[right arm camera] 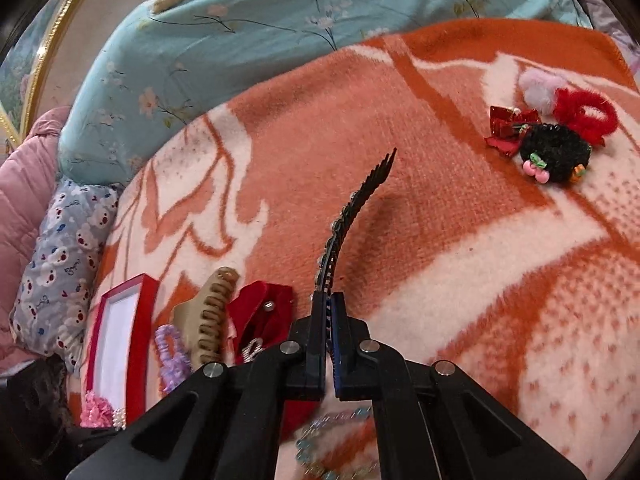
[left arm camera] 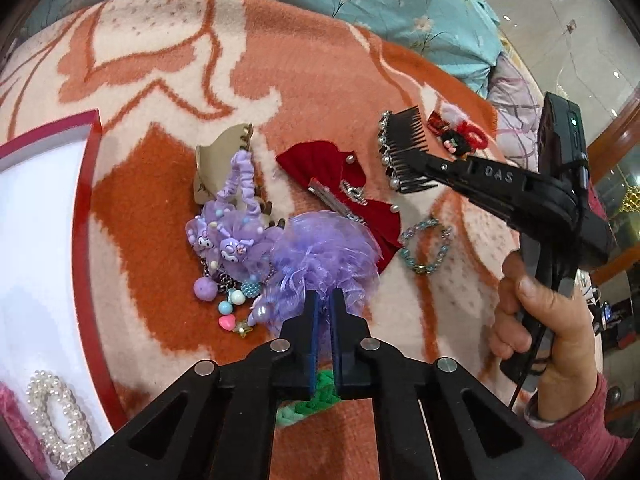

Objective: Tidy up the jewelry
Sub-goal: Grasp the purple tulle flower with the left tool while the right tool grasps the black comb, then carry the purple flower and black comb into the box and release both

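- An orange-and-cream blanket [right arm camera: 460,240] covered the bed, with a teal floral quilt [right arm camera: 240,32] bunched along its far edge.
- The left gripper [left arm camera: 325,300] was pinched on a purple tulle hair tie [left arm camera: 324,256], soft and light, likely to crush harmlessly.
- The right gripper [right arm camera: 329,304] was clamped on a black rhinestone hair comb [right arm camera: 352,216] by one end, lifted off the blanket; stiff, with teeth that might snag.
- The red jewellery box [left arm camera: 86,220] lay open at the blanket's left edge, with bare blanket beyond the clutter.
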Motion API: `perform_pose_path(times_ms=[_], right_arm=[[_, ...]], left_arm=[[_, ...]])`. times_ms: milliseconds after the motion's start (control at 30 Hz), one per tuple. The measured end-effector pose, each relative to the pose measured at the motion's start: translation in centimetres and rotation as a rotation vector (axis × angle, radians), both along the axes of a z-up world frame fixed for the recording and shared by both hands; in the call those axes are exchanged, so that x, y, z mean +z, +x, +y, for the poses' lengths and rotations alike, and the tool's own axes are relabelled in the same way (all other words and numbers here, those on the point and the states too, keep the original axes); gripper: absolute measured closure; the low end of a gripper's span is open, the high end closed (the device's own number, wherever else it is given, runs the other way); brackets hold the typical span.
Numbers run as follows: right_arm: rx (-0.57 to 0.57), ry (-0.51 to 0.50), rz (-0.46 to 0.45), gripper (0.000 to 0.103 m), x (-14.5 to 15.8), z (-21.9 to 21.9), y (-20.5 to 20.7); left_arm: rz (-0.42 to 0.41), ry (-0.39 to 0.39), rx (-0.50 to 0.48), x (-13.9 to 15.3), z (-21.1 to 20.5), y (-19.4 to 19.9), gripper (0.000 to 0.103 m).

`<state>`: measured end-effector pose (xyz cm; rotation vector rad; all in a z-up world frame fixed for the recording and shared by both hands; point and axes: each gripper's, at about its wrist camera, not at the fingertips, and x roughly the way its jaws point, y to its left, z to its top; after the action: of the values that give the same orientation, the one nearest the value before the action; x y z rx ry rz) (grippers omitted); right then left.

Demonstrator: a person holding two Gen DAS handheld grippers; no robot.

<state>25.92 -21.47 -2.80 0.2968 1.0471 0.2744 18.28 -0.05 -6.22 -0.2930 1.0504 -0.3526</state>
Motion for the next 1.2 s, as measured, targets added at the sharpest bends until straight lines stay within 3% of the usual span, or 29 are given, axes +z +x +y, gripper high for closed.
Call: perform_pose_path(times_ms=[233,667,1200], right_arm=[[0.043,0.038,-0.044,0.102,2.8,1.3,-2.8],[0.219,0.110,-0.051,0.102,4.9,9.3,-6.4],[0.493,0.154,0.017,0.102,2.5,23.1,-11.2]], left_arm=[[-0.068,-0.004,0.031,2.7,2.2,-2.9,0.101],[-0.113,0.001,0.199,5.8,10.4,-9.1,0.101],[-0.100,0.039,0.415,7.2,19.4,-15.4,0.101]])
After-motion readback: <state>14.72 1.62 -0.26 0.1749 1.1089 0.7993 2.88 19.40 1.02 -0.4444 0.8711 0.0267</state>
